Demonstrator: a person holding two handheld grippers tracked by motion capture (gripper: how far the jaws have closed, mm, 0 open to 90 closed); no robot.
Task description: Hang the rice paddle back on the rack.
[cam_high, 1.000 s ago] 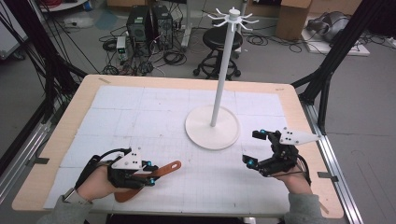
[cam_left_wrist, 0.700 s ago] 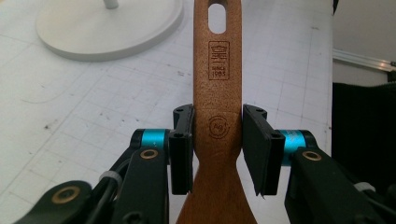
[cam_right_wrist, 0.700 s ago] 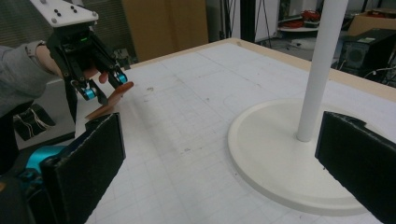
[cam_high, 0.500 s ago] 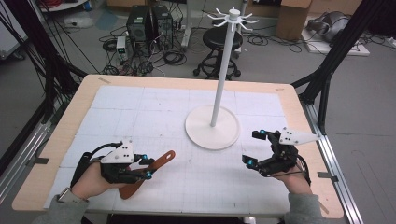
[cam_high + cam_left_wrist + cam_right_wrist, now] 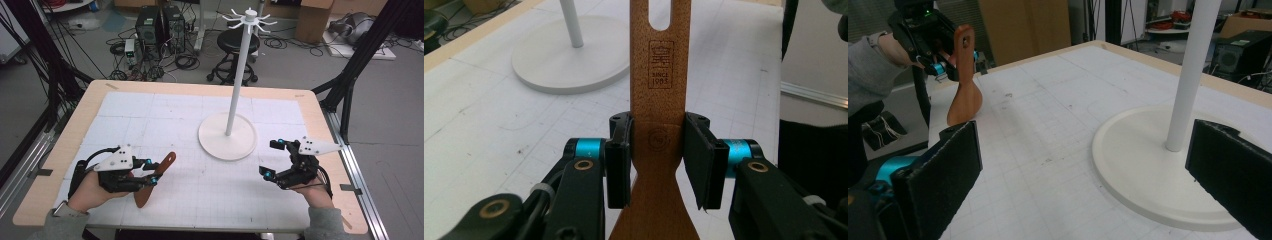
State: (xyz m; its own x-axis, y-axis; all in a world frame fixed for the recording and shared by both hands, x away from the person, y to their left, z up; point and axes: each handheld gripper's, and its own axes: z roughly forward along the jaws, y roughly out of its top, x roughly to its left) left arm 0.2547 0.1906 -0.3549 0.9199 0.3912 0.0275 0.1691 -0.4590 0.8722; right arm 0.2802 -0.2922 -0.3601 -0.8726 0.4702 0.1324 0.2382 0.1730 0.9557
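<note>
The left tool [image 5: 150, 172] is clamping a wooden spatula [image 5: 155, 180] at its neck, where the handle is widening into the blade. In the left gripper view the two black pads [image 5: 618, 167] are pressing on either edge of the wood, just below a round stamp, and the handle is running straight up toward twelve o'clock, with a slot near its end and a square maker's mark under it. The tool [image 5: 657, 160] is standing narrow, set to the width of the neck. In the high view the spatula is lying slanted, with the blade at about seven o'clock from the tool and the handle end pointing toward one o'clock; whether the blade tip is touching the white mat on the worktop [image 5: 60, 165] I cannot tell.

The right tool [image 5: 272, 159] is sitting at the lower right of the worktop, well apart from the spatula, with its jaws spread wide and nothing between them. In the right gripper view the two pads [image 5: 950, 165] are framing bare mat and the round base of a white stand [image 5: 1148, 165].

Farther off, that stand [image 5: 227, 136] is rising from the middle of the worktop at about one o'clock from the spatula, a thin post with a ring of hooks [image 5: 248, 19] on top.
</note>
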